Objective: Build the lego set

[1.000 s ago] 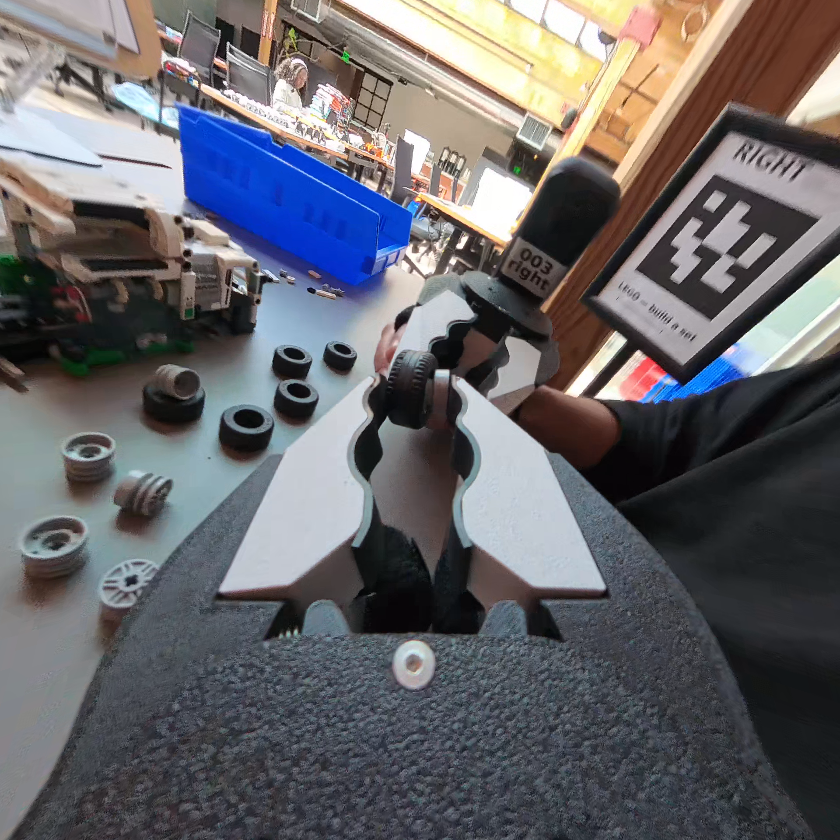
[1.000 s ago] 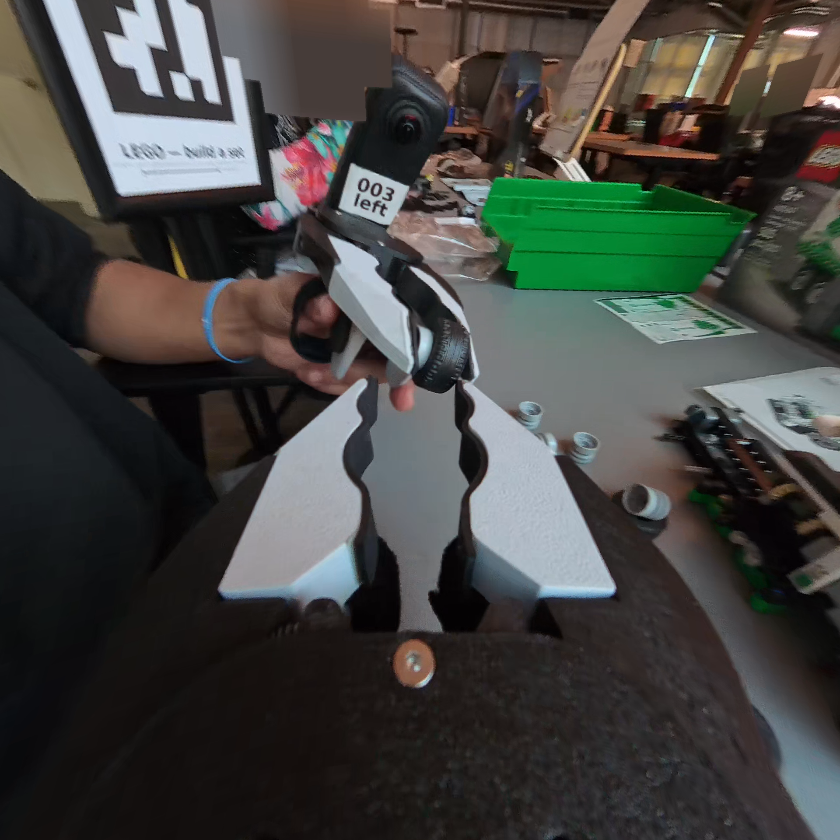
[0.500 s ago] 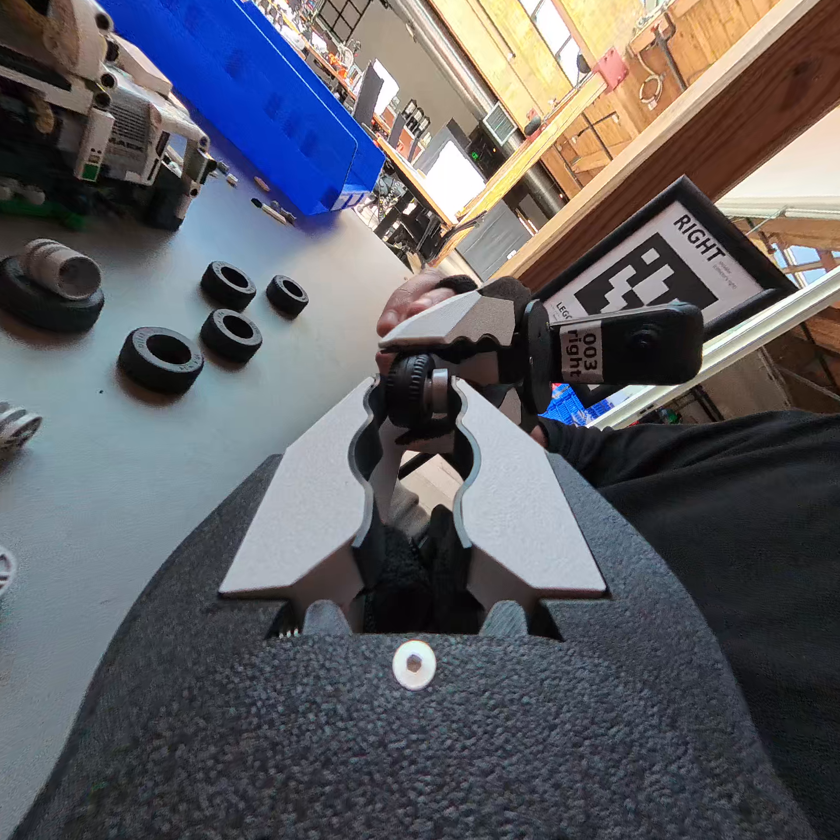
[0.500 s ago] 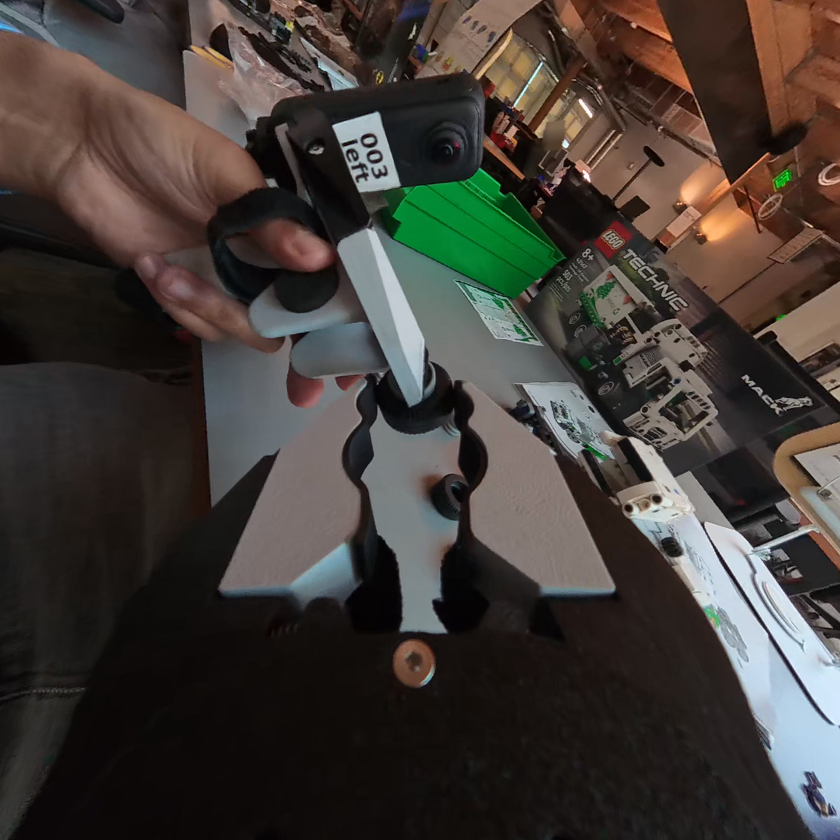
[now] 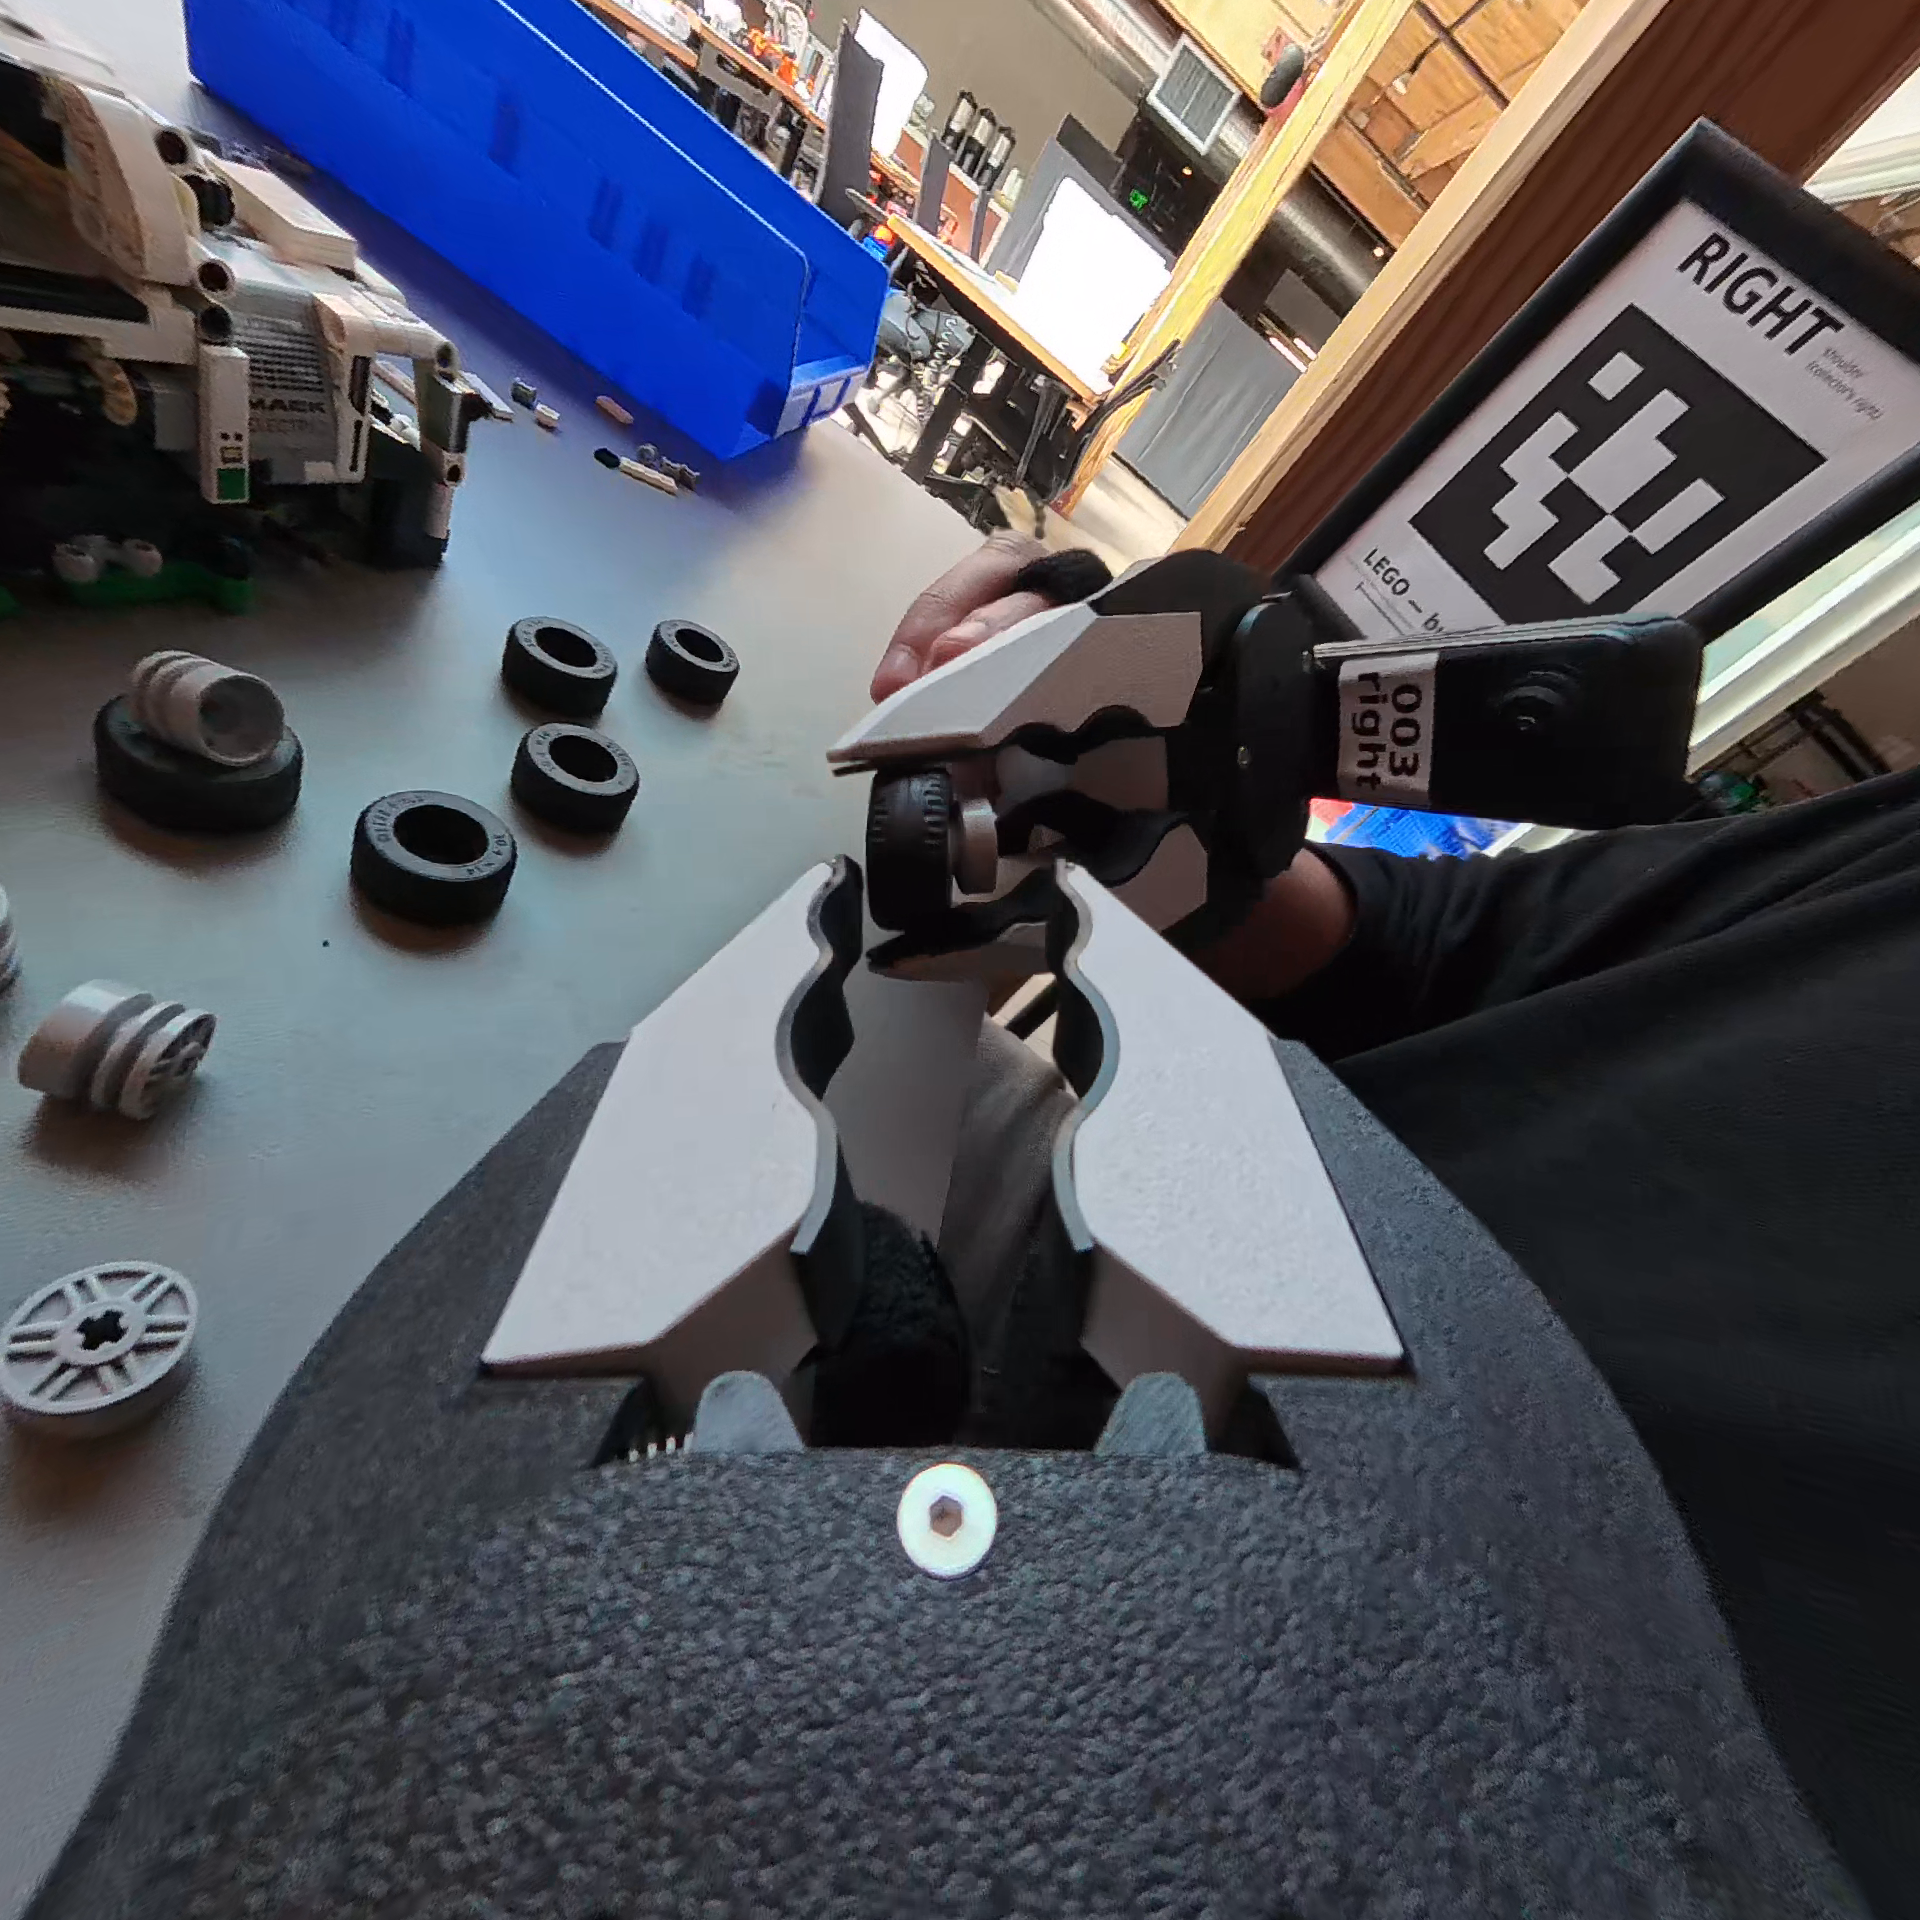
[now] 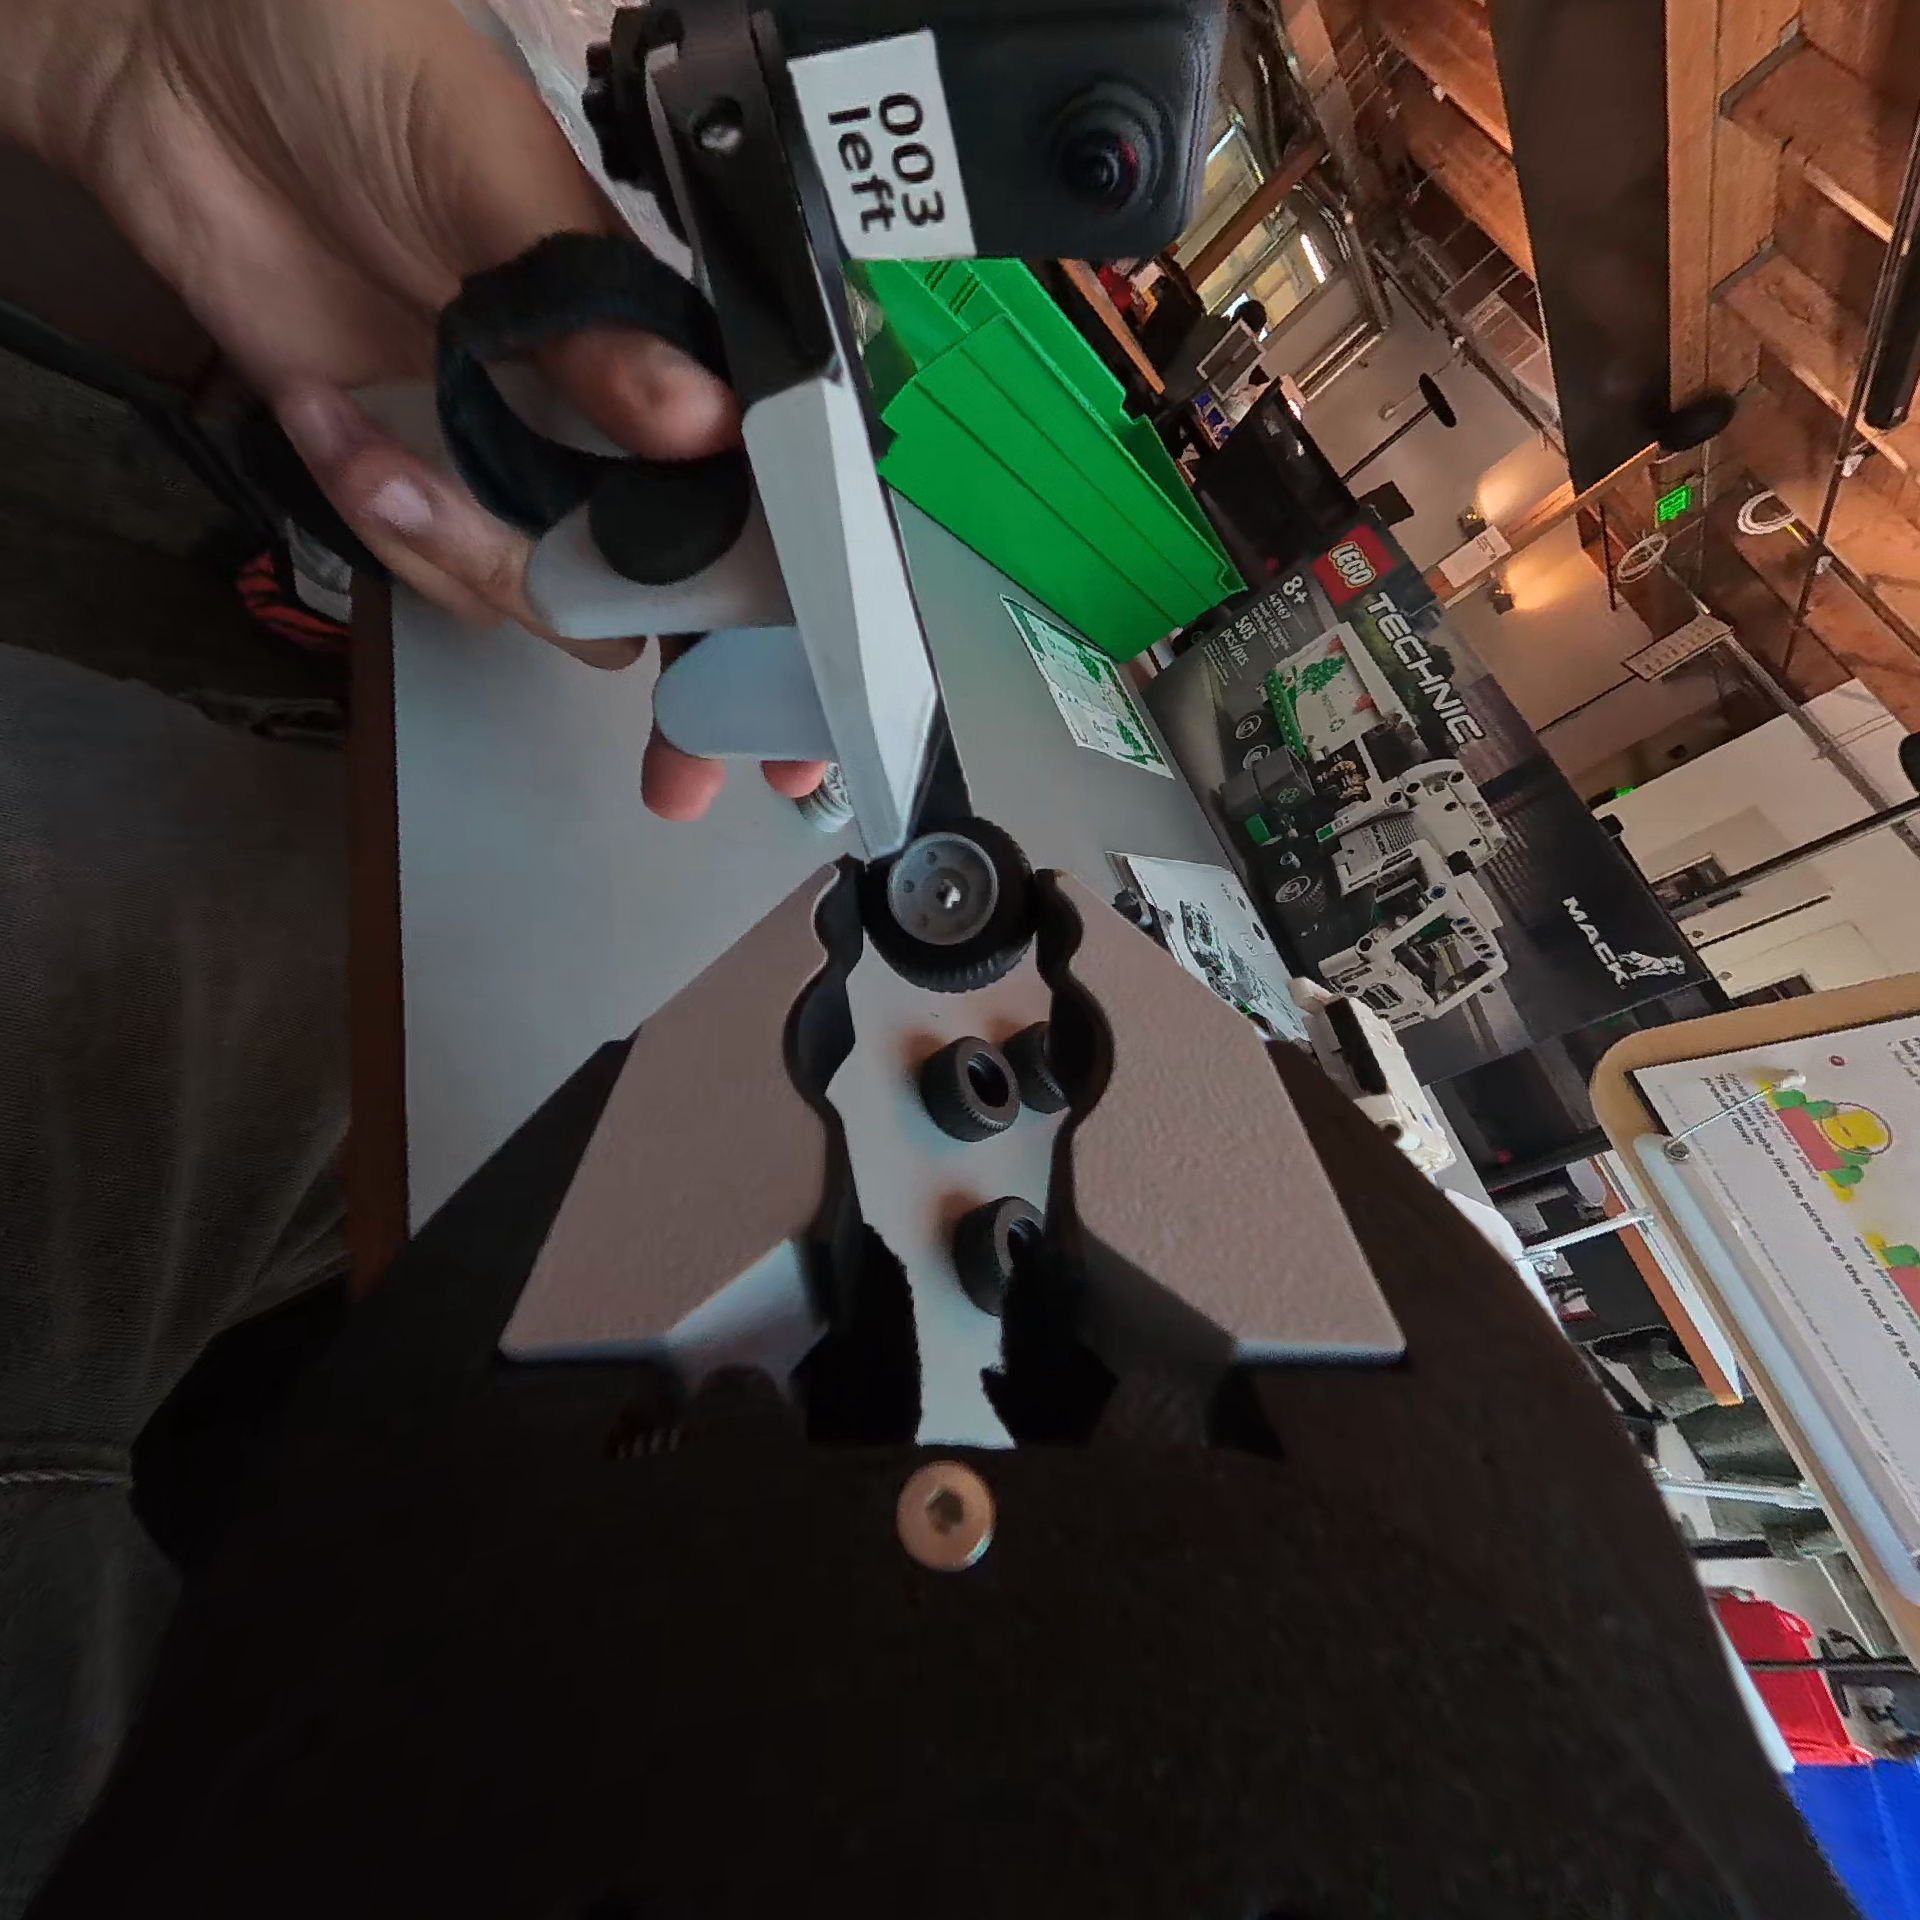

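black rubber tyre on grey hub [image 6: 954, 912] held by right claw [image 6: 948, 902]; left claw [image 5: 951, 894] wide; next, seating tyre fully.

Loose tyres [image 5: 566, 764] and grey hubs [image 5: 114, 1049] crowd the table's [image 5: 343, 1091] middle; the truck model [image 5: 197, 416] and blue bin [image 5: 540, 239] block its far edge.

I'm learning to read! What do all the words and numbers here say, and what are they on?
I won't read writing out; here is what carries it.
Framed black-and-white sign: print.
White camera stickers: print.
Dark set box: print.
White truck model: small label.
Tyre sidewall: too small.
Instruction card: blurred.
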